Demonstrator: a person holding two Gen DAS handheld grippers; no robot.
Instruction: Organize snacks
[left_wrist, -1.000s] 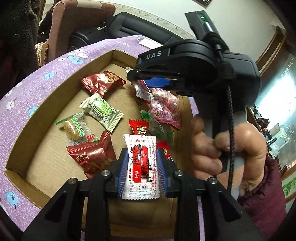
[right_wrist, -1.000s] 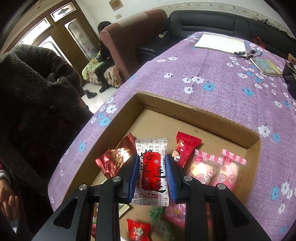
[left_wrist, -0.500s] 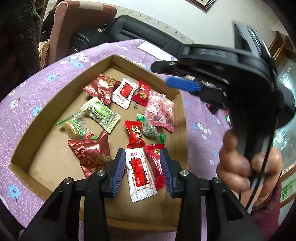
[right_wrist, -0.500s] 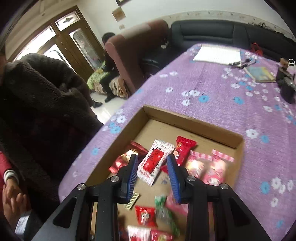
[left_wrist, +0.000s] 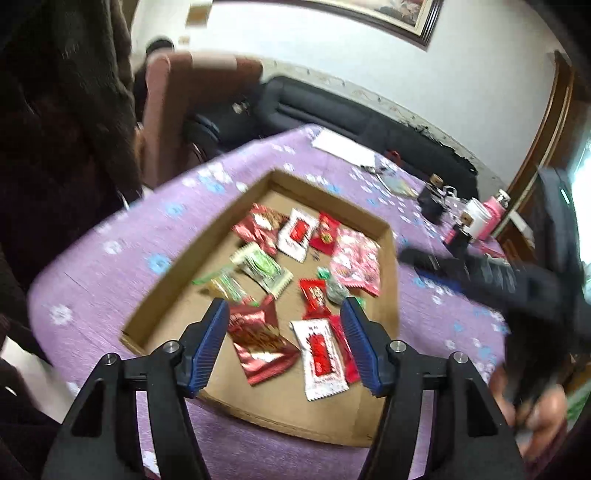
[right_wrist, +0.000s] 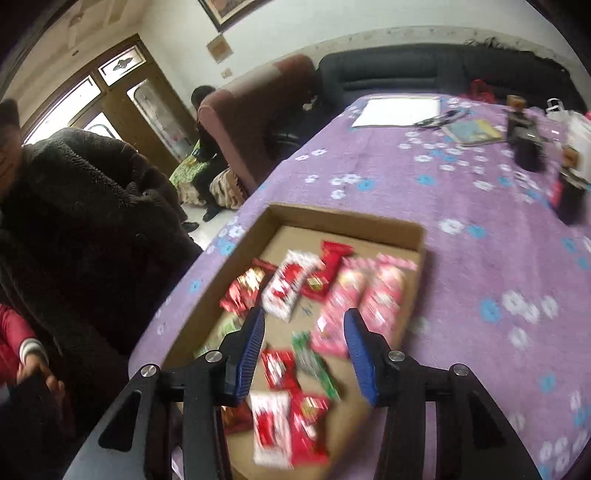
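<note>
Below the left gripper (left_wrist: 282, 341), whose jaws have just been opening and hold nothing, lie all the snacks (left_wrist: 320, 360) in the cardboard tray (left_wrist: 207, 242). Right gripper (right_wrist: 303, 354) jaws have opened too, empty, so either hand must reach elsewhere.

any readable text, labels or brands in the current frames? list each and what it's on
None can be read for certain now; both views are motion-blurred.
White-and-red packet near the left tool: dark marks on a red panel, illegible.
Second white-and-red packet: print too small.
Green-and-white wrapper: blurred.
Pink packets: smeared.
Paper sheet on the table: no print resolves.
</note>
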